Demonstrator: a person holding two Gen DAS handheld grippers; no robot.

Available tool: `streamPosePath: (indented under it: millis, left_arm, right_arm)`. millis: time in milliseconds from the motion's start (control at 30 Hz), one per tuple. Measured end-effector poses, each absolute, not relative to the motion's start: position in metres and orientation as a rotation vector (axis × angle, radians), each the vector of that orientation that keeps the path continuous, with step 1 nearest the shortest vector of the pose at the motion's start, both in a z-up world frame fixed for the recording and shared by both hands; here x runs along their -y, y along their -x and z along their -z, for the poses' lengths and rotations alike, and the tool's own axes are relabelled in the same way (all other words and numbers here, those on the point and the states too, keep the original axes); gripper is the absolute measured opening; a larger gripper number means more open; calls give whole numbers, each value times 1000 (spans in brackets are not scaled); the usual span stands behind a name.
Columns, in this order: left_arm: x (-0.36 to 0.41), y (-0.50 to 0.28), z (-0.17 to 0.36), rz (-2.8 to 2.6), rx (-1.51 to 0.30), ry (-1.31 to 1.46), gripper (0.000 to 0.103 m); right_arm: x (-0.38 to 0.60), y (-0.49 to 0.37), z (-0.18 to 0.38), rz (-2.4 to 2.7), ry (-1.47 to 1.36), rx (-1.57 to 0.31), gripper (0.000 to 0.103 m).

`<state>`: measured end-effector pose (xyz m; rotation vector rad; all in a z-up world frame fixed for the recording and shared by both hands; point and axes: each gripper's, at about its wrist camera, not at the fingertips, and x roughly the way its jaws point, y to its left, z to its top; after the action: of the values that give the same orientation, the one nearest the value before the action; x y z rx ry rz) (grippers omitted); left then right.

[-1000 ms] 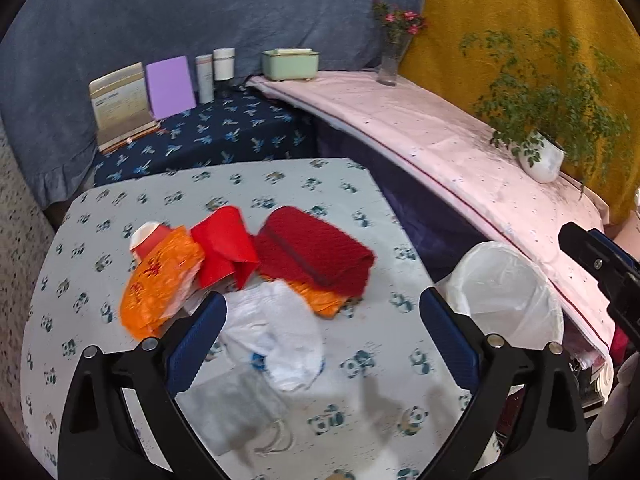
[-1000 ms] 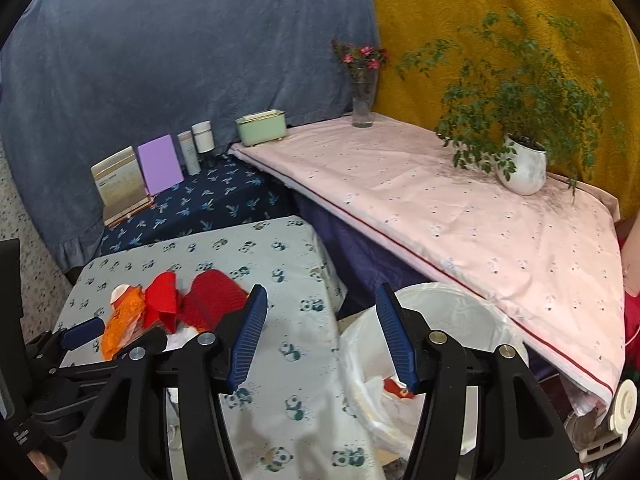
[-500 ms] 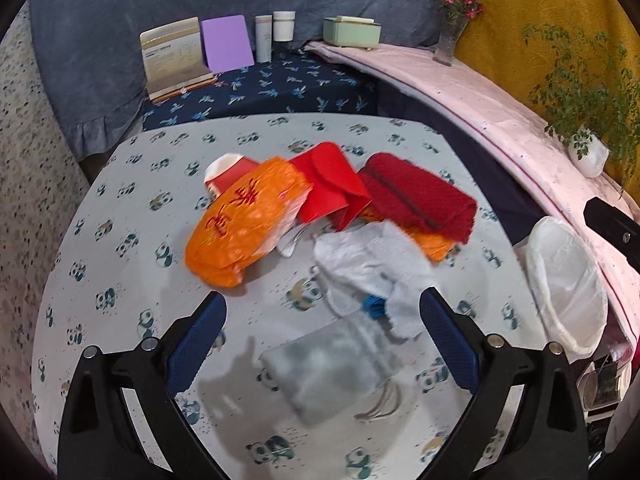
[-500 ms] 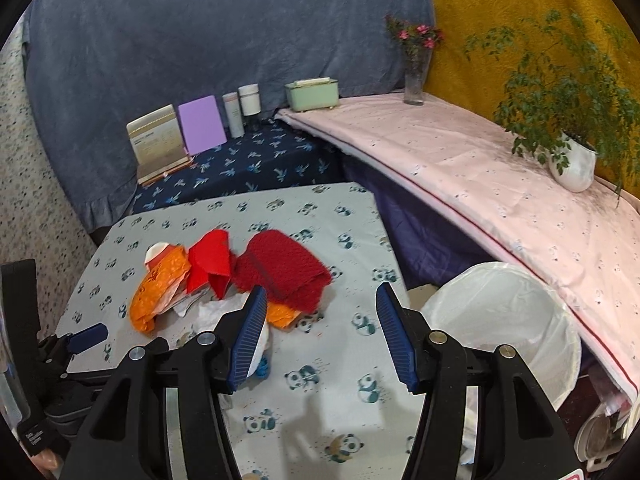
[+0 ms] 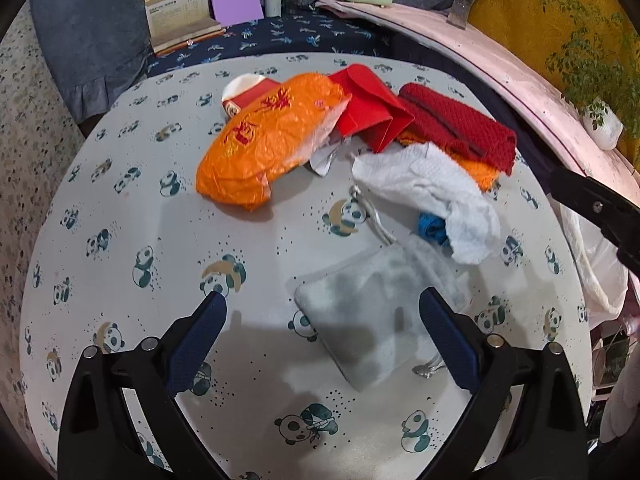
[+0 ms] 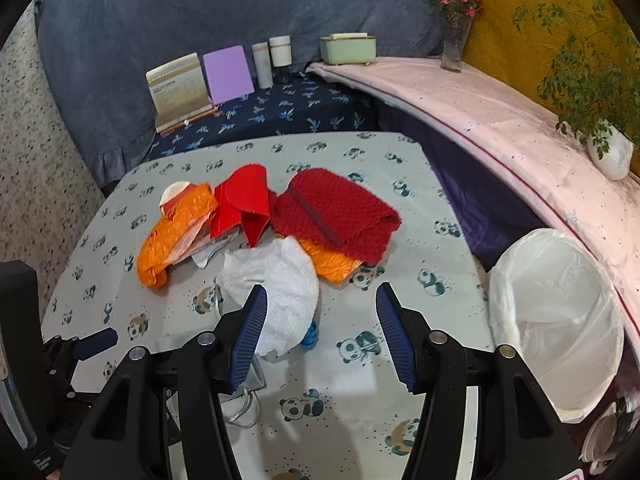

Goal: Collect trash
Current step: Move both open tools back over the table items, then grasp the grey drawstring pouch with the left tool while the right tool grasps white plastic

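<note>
Trash pile uncleared.
Both hand-held grippers, left and right, gaped wide, empty; pouch, tissue, wrappers beside bin, uncollected.

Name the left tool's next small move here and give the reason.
Probably ease the left tool forward and down onto the grey pouch. Its jaws stand open and empty, the pouch lies flat on the table just ahead between them, nearer than the white tissue.
</note>
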<state>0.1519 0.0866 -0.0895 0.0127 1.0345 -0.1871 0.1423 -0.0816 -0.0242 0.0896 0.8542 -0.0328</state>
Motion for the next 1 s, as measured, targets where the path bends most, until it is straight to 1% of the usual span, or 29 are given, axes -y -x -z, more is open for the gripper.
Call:
streamPosePath:
  millis: [67, 167, 267, 300, 333, 400, 433, 467, 533, 567, 600, 633, 667, 733, 800, 867, 967, 1000]
  left_arm:
    - [-86, -152, 95, 192, -1048, -17, 92]
    - [-84, -153, 102, 205, -1068, -18, 89]
    - [-81, -155, 108, 227, -1100, -14, 74]
    - [-79, -156, 111, 242, -1116, -8, 65]
    - [-78, -157, 114, 249, -1128, -6, 58]
    - [-78, -157, 115, 246, -1129, -11, 53]
    - [-78, -157, 115, 246, -1123, -16, 47]
    - [-77, -158, 114, 247, -1123, -18, 44]
    - [-78, -160, 113, 243, -1124, -17, 29]
    - [-80, -161, 112, 241, -1125, -9, 26]
    - [-82, -163, 112, 240, -1127, -3, 20]
    - [-84, -164, 112, 238, -1129, 2, 15]
    - [-85, -165, 111, 240, -1129, 7, 13]
    - [-86, -166, 111, 238, -1126, 9, 10]
    - [-88, -167, 110, 242, -1130, 18, 10]
    - [-89, -167, 110, 250, -1129, 23, 11]
    - [-88, -166, 109, 255, -1128, 26, 13]
    - [-88, -165, 109, 257, -1129, 27, 17]
  right_arm:
    - [78, -145, 33, 28, -88, -871, 55]
    - [73, -149, 44, 21, -83, -897, 55]
    - [69, -154, 53, 18, -77, -918, 55]
    - [68, -156, 57, 18, -77, -928, 55]
    - [68, -157, 60, 17, -76, -934, 54]
    - [66, -160, 66, 15, -74, -949, 53]
    - [66, -161, 69, 15, -73, -954, 52]
    - [65, -162, 71, 12, -73, -962, 49]
    - [65, -164, 75, 7, -74, -974, 44]
    - [65, -166, 77, 3, -74, -982, 41]
    - [64, -167, 79, -1, -76, -987, 40]
    - [63, -167, 81, -6, -80, -991, 36]
    - [63, -168, 83, -13, -85, -996, 29]
    - [61, -170, 86, -33, -99, -1007, 24]
    - [61, -170, 86, -36, -99, -1009, 19]
    - [60, -170, 85, -44, -103, -1005, 9]
    - [63, -169, 80, -52, -119, -994, 4]
    - [63, -168, 77, -55, -125, -985, 4]
